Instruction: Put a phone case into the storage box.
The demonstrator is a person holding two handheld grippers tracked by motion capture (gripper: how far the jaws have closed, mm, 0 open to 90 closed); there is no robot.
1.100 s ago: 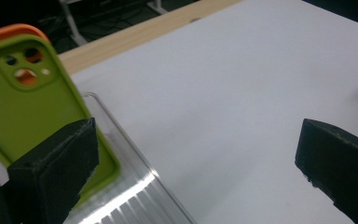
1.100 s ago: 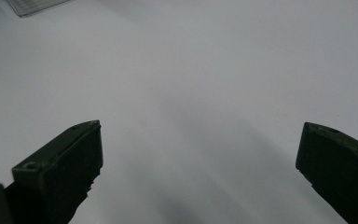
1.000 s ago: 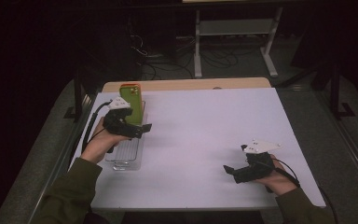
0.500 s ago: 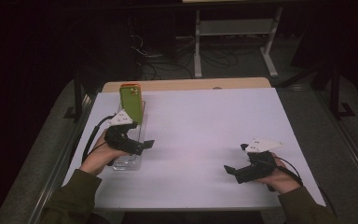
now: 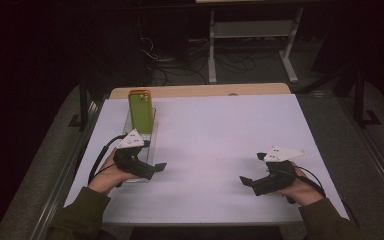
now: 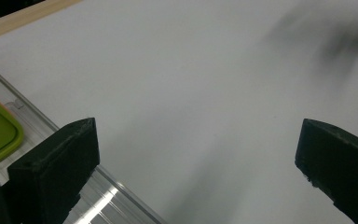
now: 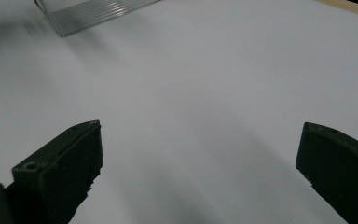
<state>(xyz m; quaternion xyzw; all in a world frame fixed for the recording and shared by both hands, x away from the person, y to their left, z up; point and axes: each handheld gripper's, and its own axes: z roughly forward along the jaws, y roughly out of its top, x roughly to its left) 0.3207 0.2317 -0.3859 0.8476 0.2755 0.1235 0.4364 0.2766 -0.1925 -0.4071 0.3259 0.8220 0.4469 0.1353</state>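
Our left hand-held gripper (image 5: pixel 161 166) is empty, jaws wide, over the near end of the clear tray (image 5: pixel 154 131). The green phone (image 5: pixel 141 111) lies at the tray's far end. Right hand-held gripper (image 5: pixel 244 180) idles, also agape. Next, we judge: reach forward, pinch the phone's edges; the tray wall may block.

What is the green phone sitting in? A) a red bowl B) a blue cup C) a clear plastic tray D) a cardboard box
C: the green phone leans up in the clear plastic tray at the table's left side, with the left hand-held gripper open beside the tray's near end.
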